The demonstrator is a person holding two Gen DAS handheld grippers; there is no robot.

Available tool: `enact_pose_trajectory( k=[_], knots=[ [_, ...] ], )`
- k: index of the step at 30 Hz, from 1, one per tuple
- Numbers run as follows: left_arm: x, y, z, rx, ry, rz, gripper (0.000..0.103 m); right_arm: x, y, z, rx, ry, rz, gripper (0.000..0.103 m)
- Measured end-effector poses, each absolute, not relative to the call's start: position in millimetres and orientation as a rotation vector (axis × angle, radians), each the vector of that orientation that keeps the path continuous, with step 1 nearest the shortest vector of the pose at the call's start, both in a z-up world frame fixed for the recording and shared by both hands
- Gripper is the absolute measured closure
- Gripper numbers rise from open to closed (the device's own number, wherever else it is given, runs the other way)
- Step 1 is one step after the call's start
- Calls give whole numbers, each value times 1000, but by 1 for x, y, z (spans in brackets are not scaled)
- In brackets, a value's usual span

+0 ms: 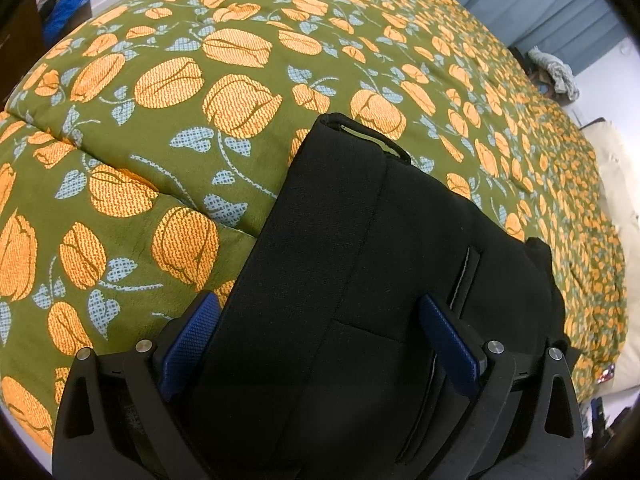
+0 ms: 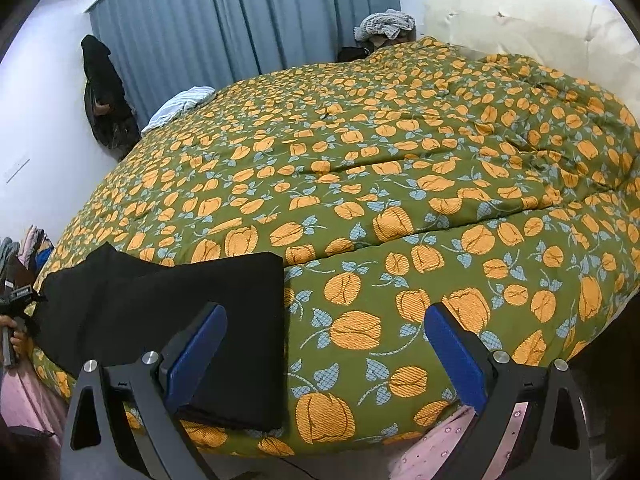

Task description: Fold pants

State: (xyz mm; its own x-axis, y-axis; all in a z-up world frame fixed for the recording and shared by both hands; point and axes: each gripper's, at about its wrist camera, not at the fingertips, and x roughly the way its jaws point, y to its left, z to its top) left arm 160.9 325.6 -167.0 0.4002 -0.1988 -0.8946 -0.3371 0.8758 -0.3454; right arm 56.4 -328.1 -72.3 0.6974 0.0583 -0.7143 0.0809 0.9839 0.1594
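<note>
Black pants [image 1: 360, 260] lie folded in a compact stack on the green quilt with orange flowers [image 1: 160, 128]. In the left wrist view my left gripper [image 1: 320, 320] is open, its blue pads on either side of the near end of the stack, just above it. In the right wrist view the pants [image 2: 192, 300] lie at the lower left near the bed's front edge. My right gripper [image 2: 326, 336] is open and empty, hovering over the quilt [image 2: 400, 160] just right of the pants, its left pad [image 2: 200, 344] over the stack's right end.
A cream headboard [image 2: 520, 20] stands at the far right, blue curtains [image 2: 240, 12] behind the bed. A striped cloth [image 2: 180, 104] lies at the bed's far left edge. A dark garment [image 2: 104, 92] hangs on the left wall. Pink sheet [image 2: 440, 448] shows below the bed edge.
</note>
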Motion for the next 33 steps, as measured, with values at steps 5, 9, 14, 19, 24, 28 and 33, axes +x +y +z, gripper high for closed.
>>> enact_pose_trajectory(
  k=[5, 9, 14, 19, 24, 28, 33],
  knots=[
    [161, 326, -167, -527, 1172, 93, 3, 57, -328, -73, 183, 803, -13, 4],
    [162, 326, -168, -527, 1176, 91, 2, 57, -328, -74, 191, 803, -15, 4],
    [162, 323, -168, -512, 1184, 89, 8, 57, -328, -74, 189, 804, -15, 4],
    [156, 309, -152, -418, 1152, 97, 64, 57, -329, -74, 195, 801, -15, 4],
    [137, 308, -117, -481, 1101, 141, 87, 58, -333, -75, 222, 797, -8, 4],
    [123, 280, -61, -558, 1001, 22, 89, 57, -337, -74, 253, 788, -9, 4],
    [118, 168, 11, -477, 927, -276, 89, 58, -343, -75, 296, 782, -8, 4]
  ],
)
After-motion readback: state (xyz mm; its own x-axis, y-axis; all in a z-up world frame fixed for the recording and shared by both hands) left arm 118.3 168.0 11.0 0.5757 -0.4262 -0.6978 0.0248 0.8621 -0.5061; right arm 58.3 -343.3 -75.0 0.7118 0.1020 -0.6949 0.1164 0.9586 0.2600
